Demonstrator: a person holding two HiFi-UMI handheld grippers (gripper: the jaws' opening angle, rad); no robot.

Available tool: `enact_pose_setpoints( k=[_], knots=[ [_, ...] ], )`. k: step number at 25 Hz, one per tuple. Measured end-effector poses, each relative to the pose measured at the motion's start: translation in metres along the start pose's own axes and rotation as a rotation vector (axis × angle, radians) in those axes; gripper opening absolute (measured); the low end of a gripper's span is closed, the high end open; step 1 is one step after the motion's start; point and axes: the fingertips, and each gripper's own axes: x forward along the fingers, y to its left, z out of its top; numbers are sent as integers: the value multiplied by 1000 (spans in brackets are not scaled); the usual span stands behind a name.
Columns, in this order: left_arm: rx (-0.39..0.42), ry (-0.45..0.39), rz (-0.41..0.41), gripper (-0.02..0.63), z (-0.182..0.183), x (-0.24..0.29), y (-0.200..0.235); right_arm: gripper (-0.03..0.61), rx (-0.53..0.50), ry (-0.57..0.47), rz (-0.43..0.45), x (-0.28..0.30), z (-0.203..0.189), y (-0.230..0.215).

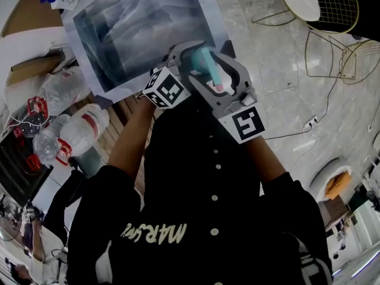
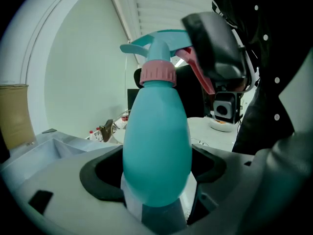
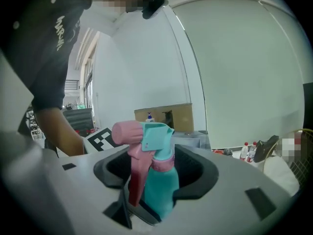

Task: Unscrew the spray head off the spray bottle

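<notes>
Spray bottle, teal, is clamped at body by left gripper and held before person's chest. Spray head is seen still on neck, above pink collar. In right gripper view nozzle is pointed to 9 o'clock, trigger to 6 o'clock. Right gripper: 2 jaws spread, head between, not pinched. Clear plastic bottles are seen at 9 o'clock in head view.

Teal over spray bottle body; pink on the collar. Spray head teal on top, pink at nozzle and trigger. Light grey shells, black jaw linings on left gripper and right gripper. Black-and-white square patterns on marker cubes. Black top, white buttons, cream lettering. Red caps on clear bottles. Pale veined marble floor; gold wire chair
</notes>
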Motion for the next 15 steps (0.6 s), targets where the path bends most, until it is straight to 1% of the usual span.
enact_pose_setpoints(
  k=[3, 4, 7, 8, 9, 10, 11, 12, 13, 15],
  knots=[
    [0, 1, -1, 402, -1, 0, 0, 181, -37, -7, 22, 2, 1, -7],
    [-1, 1, -1, 402, -1, 0, 0, 166, -52, -11, 38, 2, 2, -8],
    [-2, 0, -3, 402, 0, 0, 1, 164, -59, -26, 121, 3, 3, -6],
    [2, -2, -7, 402, 0, 0, 1, 164, -51, -27, 170, 2, 2, -5],
    [10, -4, -14, 402, 0, 0, 0, 164, -62, -14, 239, -1, 0, -3],
    [21, -6, -23, 402, 0, 0, -2, 163, -111, 18, 325, -4, -5, 0],
    [32, -6, -31, 402, 0, 0, -3, 163, -186, 62, 413, -7, -10, 2],
    [39, -6, -37, 402, 0, 1, -3, 163, -250, 101, 484, -9, -14, 4],
    [38, -6, -42, 402, 0, 1, -3, 163, -288, 128, 531, -8, -16, 5],
    [26, -7, -47, 402, -1, 0, -1, 163, -313, 154, 585, -6, -16, 5]
  ],
)
